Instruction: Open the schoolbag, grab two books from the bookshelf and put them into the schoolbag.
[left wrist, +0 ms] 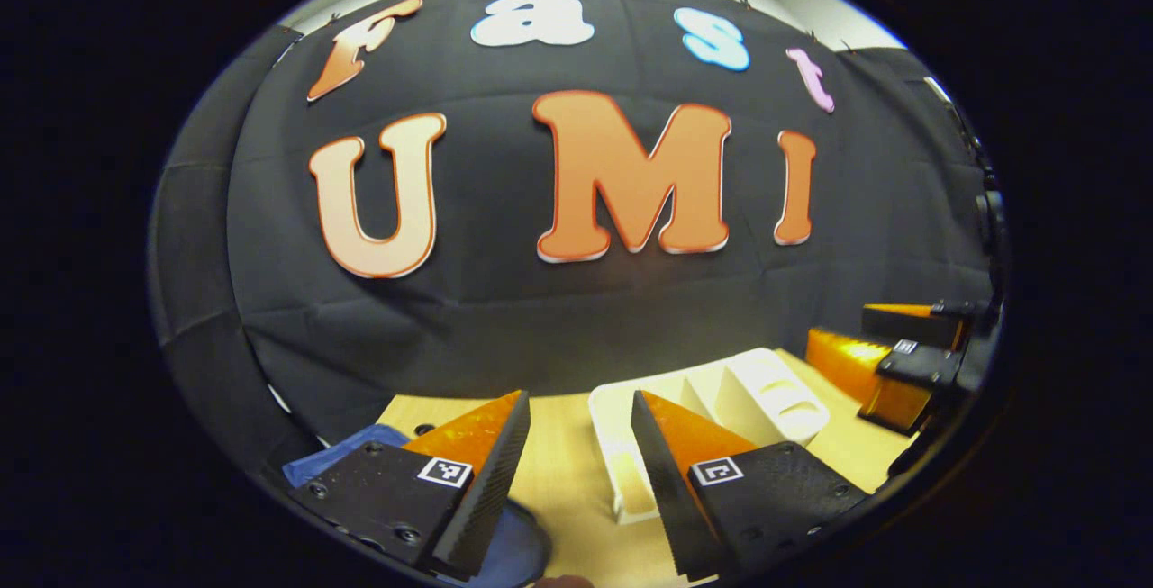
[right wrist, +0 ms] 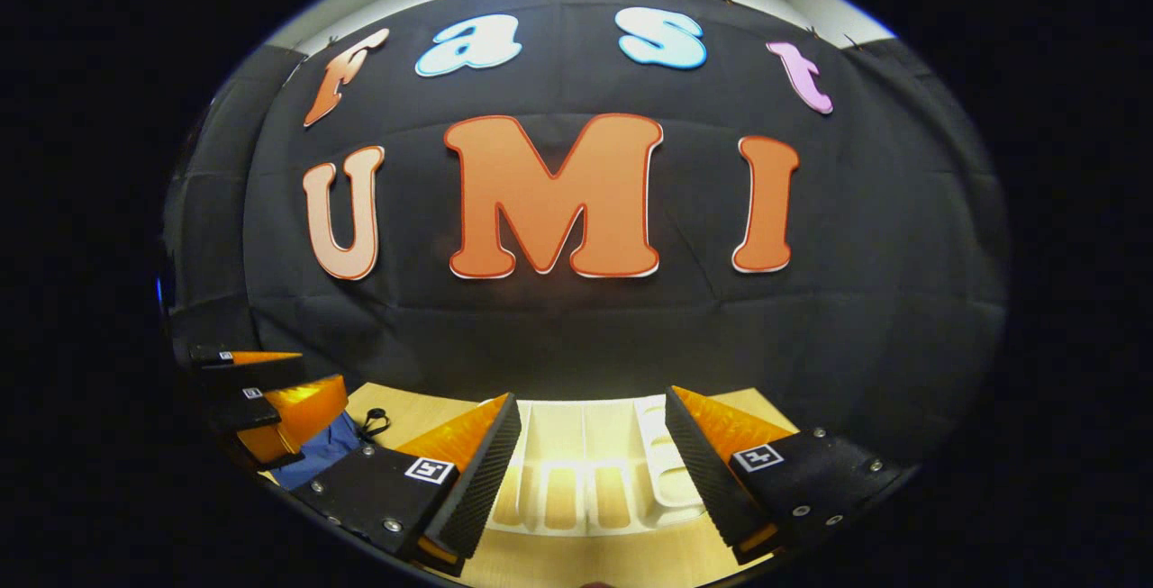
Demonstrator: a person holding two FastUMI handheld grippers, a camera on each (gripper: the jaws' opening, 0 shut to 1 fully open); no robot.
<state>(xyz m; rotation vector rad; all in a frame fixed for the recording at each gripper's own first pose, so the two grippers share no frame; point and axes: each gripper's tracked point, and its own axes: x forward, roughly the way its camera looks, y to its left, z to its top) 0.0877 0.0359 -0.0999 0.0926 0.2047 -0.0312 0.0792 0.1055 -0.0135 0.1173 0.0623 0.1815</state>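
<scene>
Both grippers — left gripper and right gripper — hover with jaws spread and empty above the pale wooden table, blue fabric schoolbag at left, white plastic slotted bookshelf ahead — probably poised to begin.

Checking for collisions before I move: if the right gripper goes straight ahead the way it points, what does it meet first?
Probably the white bookshelf, which lies on the table straight ahead between the open fingers of the right gripper. How far off it is remains unclear.
</scene>
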